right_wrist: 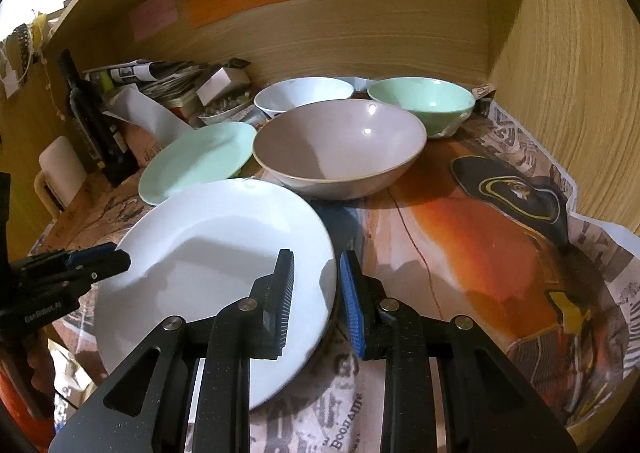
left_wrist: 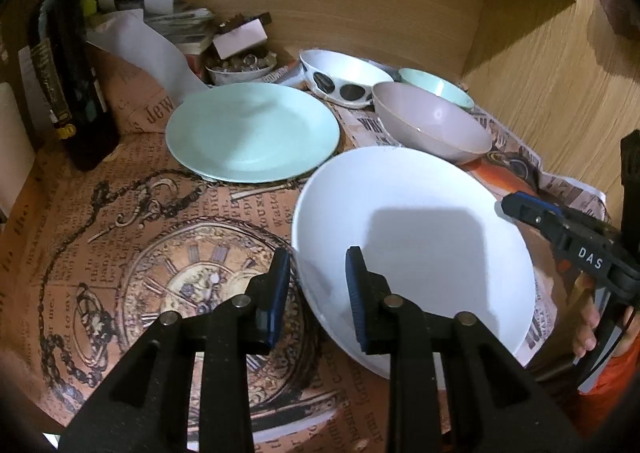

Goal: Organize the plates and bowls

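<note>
I straddle the white plate (left_wrist: pixel 412 253) rim with both grippers, left gripper (left_wrist: pixel 318 295) and right gripper (right_wrist: pixel 316 303) parted, not clamped; it sits tilted on printed paper (left_wrist: pixel 120 253), before the mauve bowl (right_wrist: pixel 340 149).

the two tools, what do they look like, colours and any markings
Both are matte black plastic with silver pivot rivets and ribbed blue pads. The left tool has dark navy pads; seen from the right wrist, its side reads "GenRobot.AI". The right tool has one brighter blue pad, and white "DAS" lettering shows on its side in the left view.
</note>
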Tool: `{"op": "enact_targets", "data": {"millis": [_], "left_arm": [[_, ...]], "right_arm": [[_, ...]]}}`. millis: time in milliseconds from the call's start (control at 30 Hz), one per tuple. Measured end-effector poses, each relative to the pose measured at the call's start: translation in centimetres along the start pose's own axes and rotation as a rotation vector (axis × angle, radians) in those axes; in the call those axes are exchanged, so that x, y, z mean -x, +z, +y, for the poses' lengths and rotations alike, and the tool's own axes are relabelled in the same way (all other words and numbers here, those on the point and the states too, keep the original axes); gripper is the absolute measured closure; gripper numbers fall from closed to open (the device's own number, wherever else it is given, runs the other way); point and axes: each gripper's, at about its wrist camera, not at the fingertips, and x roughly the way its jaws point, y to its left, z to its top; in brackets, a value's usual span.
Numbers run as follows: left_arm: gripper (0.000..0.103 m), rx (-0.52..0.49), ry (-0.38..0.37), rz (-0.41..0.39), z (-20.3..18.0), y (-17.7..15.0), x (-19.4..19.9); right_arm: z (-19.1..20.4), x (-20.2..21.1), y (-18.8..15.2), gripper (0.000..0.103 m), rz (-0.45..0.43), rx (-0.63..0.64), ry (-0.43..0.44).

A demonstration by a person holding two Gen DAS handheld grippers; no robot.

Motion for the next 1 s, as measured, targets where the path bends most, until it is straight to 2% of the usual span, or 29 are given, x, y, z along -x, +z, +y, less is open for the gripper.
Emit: {"op": "enact_targets", "data": {"millis": [167, 267, 500, 600, 867, 1000], "left_arm": [[0.071, 0.006, 0.013, -0.034, 0.9, 0.5, 1.5], [0.060, 0.011, 0.029, -0.072, 1.7, 1.0, 2.8], [0.032, 0.061, 0.090, -0.169, 4.5, 2.5, 5.4], [0.021, 0.087, 0.119, -0.193, 6.0, 3.5, 5.9], [0.018, 0.083, 0.156, -0.204, 8.3, 5.5, 5.4], [0.018, 0.071, 0.177, -0.184, 9.2, 6.5, 3.8]], "right_arm": [[0.6, 0.5, 0.3, 0.079, -0.015, 0.002, 0.030], [1.5, 0.9, 0.9, 0.074, -0.033, 0.023, 0.045], [3.9, 0.8, 3.0, 0.055, -0.071, 0.072, 0.103], [5.2, 0.4, 4.2, 0.054, -0.081, 0.101, 0.130], [8.0, -1.8, 7.9, 0.053, -0.068, 0.159, 0.183], [8.6, -4.3, 9.4, 0.053, -0.014, 0.163, 0.209]]}}
